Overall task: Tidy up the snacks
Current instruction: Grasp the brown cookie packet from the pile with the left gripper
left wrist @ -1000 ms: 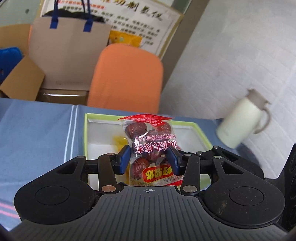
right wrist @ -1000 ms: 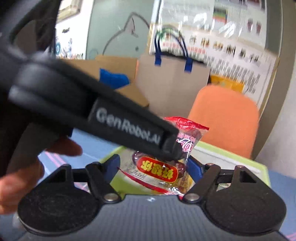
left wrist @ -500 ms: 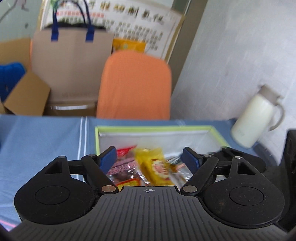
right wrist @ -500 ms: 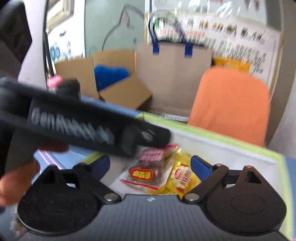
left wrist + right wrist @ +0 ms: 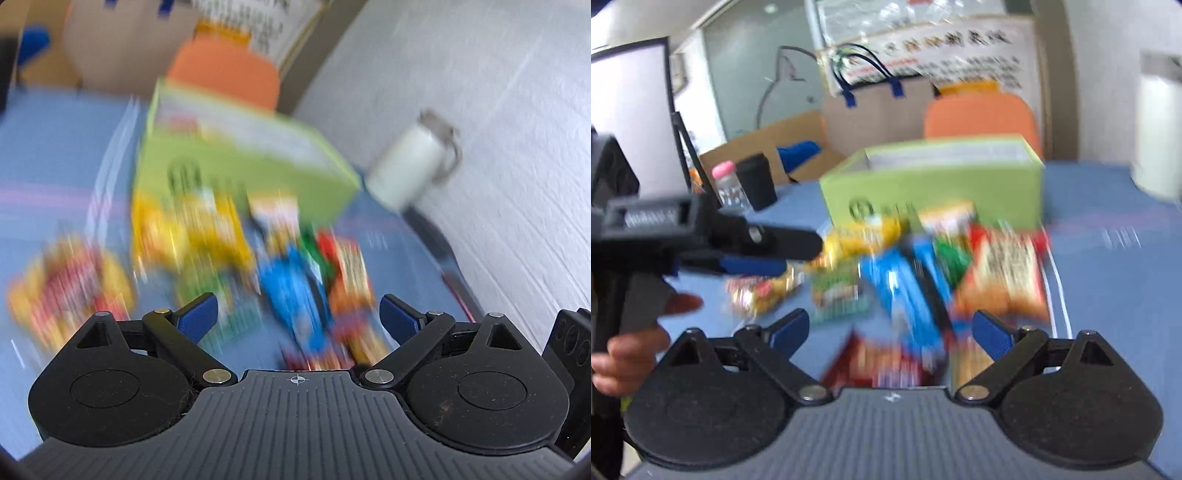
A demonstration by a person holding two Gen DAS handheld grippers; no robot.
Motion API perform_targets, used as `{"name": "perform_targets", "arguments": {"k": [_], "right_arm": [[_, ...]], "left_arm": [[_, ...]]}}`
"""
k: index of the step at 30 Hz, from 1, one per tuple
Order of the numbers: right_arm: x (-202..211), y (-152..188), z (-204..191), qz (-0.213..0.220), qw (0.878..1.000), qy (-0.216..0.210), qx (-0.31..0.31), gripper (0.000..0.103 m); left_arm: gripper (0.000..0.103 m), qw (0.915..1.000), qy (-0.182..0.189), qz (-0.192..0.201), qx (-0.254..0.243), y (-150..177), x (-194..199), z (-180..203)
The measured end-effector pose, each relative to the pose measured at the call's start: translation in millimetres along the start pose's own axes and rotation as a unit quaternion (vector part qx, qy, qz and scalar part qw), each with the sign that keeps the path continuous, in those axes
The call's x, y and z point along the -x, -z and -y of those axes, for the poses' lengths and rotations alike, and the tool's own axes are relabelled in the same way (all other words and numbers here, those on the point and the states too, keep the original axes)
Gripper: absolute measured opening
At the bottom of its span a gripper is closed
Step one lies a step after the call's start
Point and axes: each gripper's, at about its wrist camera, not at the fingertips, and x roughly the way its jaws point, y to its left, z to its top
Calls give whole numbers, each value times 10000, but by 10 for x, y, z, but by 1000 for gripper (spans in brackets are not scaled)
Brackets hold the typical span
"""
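Grippers (image 5: pixel 299 317) (image 5: pixel 890 332) (both spread, empty) above snack packets (image 5: pixel 905 280).

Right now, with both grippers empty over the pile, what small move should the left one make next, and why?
Probably lower the left gripper, jaws open, onto the blue snack packet lying straight ahead between its fingers. Loose packets still lie on the blue tablecloth in front of the green cardboard box, though blur hides details.

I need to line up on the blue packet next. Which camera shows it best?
The right wrist view: the blue packet lies mid-pile on the table, blurred but with its outline readable, ahead of the open right gripper. The left wrist view shows it too, between its own open fingers, but smeared far worse by motion.
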Motion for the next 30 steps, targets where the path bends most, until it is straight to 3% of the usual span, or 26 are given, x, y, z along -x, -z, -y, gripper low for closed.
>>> {"name": "perform_targets", "arguments": {"k": [4,14,19,20,24,30], "right_arm": [[86,201,-186,-179,9987,-473,70,94],[-157,264,-469,-244,9949,367,906,95],[-19,339,-747,-383,9923,-771,885,94],[16,343,-785,-331,9915,-785,986,94],[27,284,-736,-141,9925,-114,1212,94],[-230,298,-552,-349,9956,-89,865,94]], "left_arm": [[78,9983,93,-327,468,350,9,-31],[81,9959,-506,309,685,371,587,-239],[81,9958,-526,244,704,377,535,-275],[81,9959,-516,246,706,373,531,-281],[81,9966,-466,206,649,352,497,-280],[81,9990,-149,-235,361,247,161,-132]]}}
